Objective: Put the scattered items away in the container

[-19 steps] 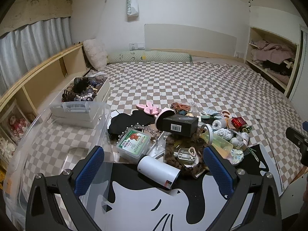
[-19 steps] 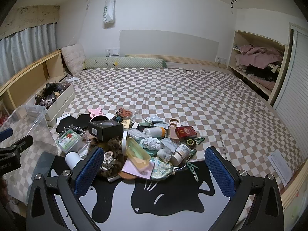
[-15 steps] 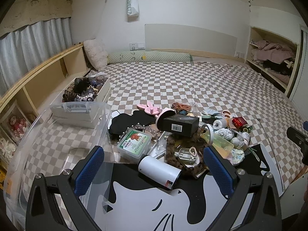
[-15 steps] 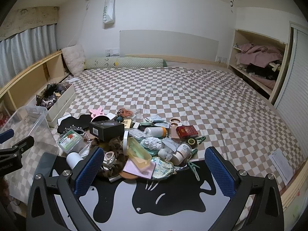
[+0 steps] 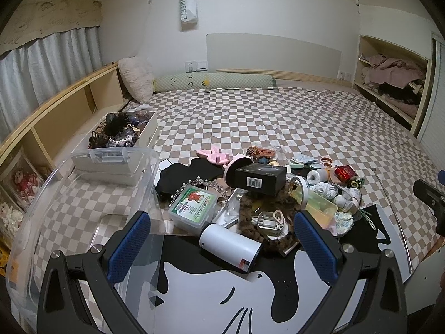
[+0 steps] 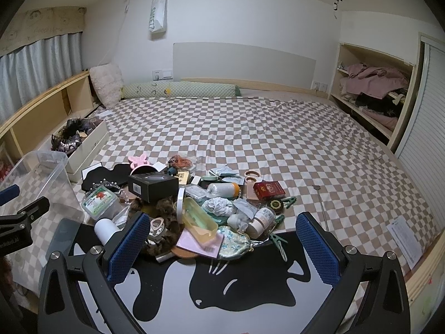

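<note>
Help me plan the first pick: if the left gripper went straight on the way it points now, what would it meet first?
Most likely the white cylinder, lying on its side between the open left gripper's fingers. Behind it sits the brown furry piece. Depth is hard to judge through the fisheye, so this is a best guess.

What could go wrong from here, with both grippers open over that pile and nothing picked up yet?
1. The white cylinder lies on its side at the near edge of the pile; a nudge from the open left gripper might roll it away.
2. The black box rests on other items, so pulling neighbours out could tip it.
3. The clear bin sits close beside the pile; its wall may get bumped.
</note>
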Demonstrator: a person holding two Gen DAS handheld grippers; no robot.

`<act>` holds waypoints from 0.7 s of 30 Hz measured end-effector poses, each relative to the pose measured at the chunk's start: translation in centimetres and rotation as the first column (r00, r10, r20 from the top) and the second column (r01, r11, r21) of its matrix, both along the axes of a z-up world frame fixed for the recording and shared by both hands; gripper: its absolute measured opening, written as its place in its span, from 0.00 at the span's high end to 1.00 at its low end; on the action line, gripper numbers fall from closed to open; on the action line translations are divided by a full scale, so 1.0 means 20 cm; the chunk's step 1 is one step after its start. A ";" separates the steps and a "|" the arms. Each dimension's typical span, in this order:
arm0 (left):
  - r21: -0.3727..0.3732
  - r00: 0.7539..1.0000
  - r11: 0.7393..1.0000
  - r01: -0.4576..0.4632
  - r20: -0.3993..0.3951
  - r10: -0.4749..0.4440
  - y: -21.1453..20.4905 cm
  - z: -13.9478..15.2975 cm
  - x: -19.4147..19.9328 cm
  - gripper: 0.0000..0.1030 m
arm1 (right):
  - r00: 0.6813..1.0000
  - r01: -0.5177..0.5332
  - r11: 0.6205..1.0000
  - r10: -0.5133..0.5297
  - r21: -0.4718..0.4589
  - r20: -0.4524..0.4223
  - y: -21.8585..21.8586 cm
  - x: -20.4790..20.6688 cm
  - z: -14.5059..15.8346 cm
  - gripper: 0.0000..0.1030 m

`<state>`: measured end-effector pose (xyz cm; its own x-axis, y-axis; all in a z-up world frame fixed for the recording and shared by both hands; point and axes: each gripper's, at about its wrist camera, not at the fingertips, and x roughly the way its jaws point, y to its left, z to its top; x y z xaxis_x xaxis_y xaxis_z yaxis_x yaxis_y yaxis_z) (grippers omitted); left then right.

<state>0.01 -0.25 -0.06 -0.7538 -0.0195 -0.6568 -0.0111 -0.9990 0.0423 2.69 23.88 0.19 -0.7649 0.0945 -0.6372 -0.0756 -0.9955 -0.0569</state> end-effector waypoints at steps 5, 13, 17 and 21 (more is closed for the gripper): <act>-0.004 1.000 1.000 -0.001 0.002 0.001 0.00 0.00 0.00 0.00 | 1.000 -0.002 1.000 0.002 0.002 0.004 0.00 0.00 0.00 0.00; -0.002 1.000 1.000 -0.005 0.002 0.005 0.00 0.00 -0.01 0.00 | 1.000 -0.006 1.000 0.006 -0.002 0.013 -0.01 -0.01 0.00 0.00; 0.000 1.000 1.000 -0.003 0.003 0.003 0.00 0.00 -0.01 0.00 | 1.000 -0.010 1.000 0.010 0.002 0.018 -0.02 -0.01 -0.01 0.00; -0.007 1.000 1.000 -0.001 0.006 0.001 0.01 -0.01 -0.01 0.00 | 1.000 -0.012 1.000 0.012 0.001 0.020 -0.02 -0.02 -0.01 0.00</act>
